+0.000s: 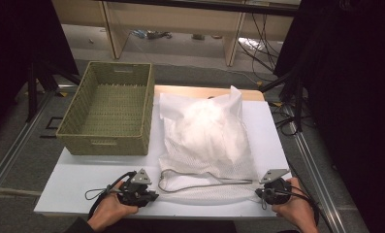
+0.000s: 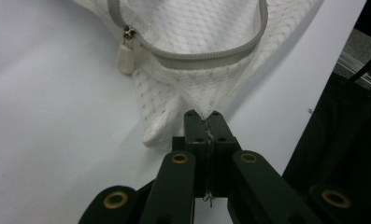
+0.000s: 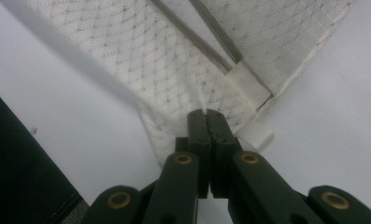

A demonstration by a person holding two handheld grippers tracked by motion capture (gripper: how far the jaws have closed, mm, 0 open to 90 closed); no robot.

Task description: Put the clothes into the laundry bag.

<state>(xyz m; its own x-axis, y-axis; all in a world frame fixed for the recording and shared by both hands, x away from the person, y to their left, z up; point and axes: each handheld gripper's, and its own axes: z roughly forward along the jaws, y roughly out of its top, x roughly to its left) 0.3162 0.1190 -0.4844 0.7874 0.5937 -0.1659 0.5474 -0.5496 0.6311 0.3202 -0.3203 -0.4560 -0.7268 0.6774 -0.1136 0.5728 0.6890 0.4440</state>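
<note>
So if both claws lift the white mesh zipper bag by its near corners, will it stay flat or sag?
The white mesh zipper bag will probably sag: its thin netting already puckers where the left claw and the right claw pinch it. The white soft filling looks puffy, so likely light. The open grey zipper may gape and let it slide out.

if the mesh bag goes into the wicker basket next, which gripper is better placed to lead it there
Probably the left. The left gripper is shut on the mesh bag at its near-left corner, the side nearer the wicker basket. The right gripper is clamped on the far corner.
</note>
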